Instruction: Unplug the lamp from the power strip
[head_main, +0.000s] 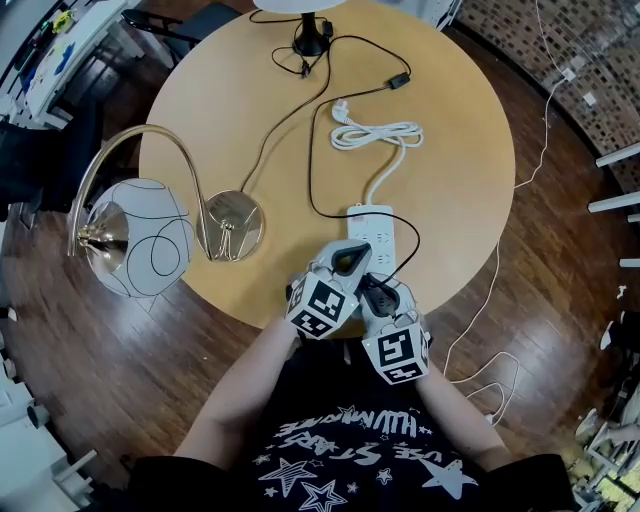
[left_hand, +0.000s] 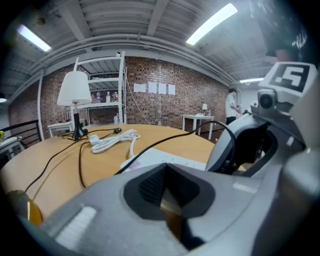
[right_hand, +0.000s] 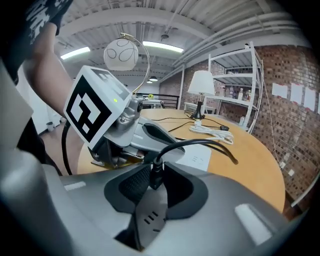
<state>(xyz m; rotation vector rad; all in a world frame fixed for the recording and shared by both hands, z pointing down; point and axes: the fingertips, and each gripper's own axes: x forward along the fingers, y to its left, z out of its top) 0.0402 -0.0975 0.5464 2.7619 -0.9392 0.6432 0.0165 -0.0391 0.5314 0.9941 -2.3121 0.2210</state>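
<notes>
The white power strip (head_main: 378, 225) lies near the front edge of the round wooden table (head_main: 200, 100). A black cable (head_main: 311, 160) runs from the white-shaded lamp (head_main: 308, 38) at the far side to a black plug (right_hand: 156, 172). That plug sits between the jaws of my right gripper (right_hand: 156, 181), which stand open around it; its prongs are hidden. My left gripper (head_main: 349, 256) is at the strip's near end, open, with only table wood showing in its gap (left_hand: 165, 192). The right gripper (head_main: 384, 296) is close beside it.
A brass arc lamp with a glass globe (head_main: 140, 238) and round base (head_main: 235, 222) stands at the table's left. The strip's own white cable is coiled (head_main: 378, 135) at mid-table. An inline switch (head_main: 398, 82) lies on the black cable. The table edge is right under my grippers.
</notes>
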